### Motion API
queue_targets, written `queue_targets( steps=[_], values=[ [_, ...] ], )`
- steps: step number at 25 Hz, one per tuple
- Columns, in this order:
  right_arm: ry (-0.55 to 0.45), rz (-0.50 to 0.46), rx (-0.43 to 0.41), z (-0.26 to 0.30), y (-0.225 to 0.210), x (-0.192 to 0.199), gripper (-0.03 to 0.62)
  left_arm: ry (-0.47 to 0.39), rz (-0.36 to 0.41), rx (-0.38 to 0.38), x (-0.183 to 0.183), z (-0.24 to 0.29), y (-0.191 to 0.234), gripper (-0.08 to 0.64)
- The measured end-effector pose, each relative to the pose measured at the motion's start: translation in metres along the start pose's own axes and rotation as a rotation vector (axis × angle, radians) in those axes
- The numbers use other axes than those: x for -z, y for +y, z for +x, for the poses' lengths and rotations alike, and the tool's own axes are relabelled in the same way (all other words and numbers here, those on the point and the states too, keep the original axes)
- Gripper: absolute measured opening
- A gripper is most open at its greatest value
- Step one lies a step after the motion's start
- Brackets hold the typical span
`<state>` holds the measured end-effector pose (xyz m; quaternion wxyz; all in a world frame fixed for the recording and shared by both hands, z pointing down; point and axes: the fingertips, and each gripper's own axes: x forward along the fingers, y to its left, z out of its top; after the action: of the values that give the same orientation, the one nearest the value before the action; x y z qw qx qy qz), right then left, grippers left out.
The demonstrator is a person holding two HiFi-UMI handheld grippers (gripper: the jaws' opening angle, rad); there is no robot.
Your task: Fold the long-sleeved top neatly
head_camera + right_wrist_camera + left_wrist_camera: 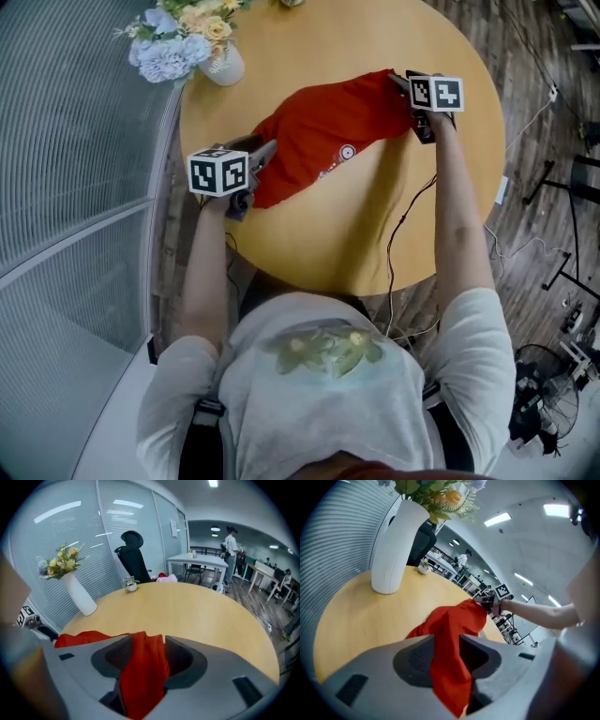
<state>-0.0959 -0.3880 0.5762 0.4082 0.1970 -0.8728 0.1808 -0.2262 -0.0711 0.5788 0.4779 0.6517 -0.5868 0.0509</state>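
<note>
The top [328,141] lies bunched on the counter [309,244], strung between the left tool [262,155] and the right tool [405,86]. Both tools are released, with cloth loose between the jaws. It should be smoothed flat before any fold is made.

White flower vase [223,64] stands at the desk's [328,248] far-left edge. Right of the vase, bare wood; nearer than it, a crumpled red top [328,131].
</note>
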Motion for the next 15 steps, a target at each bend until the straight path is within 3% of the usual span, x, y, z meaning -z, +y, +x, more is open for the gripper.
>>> queue_targets(
  steps=[3,5,6,8,10,11,12,15],
  values=[
    [0.087,-0.001,-0.049,0.013,0.003,0.016,0.215,0.053,0.041,-0.037,0.021,0.011,0.003,0.15],
    [0.095,-0.031,-0.046,0.015,0.005,0.021,0.196,0.043,0.079,-0.061,0.016,0.015,0.004,0.15],
    [0.079,-0.044,-0.042,0.014,0.006,0.02,0.122,0.033,0.091,-0.062,0.01,0.018,0.004,0.15],
    [0.028,-0.061,-0.031,0.008,0.006,0.016,0.069,0.036,0.116,-0.054,0.002,0.027,0.002,0.15],
    [-0.037,-0.067,-0.033,-0.005,0.01,0.013,0.05,0.065,0.14,-0.035,0.001,0.034,-0.003,0.126],
    [-0.075,-0.062,-0.046,-0.014,0.014,0.01,0.047,0.072,0.138,-0.016,0.001,0.034,-0.006,0.055],
    [-0.115,-0.052,-0.064,-0.024,0.02,0.008,0.046,0.068,0.122,0.012,0.0,0.031,-0.011,0.028],
    [-0.202,0.007,-0.092,-0.061,0.031,0.005,0.044,-0.001,0.063,0.096,-0.014,0.01,-0.025,0.028]
  ],
)
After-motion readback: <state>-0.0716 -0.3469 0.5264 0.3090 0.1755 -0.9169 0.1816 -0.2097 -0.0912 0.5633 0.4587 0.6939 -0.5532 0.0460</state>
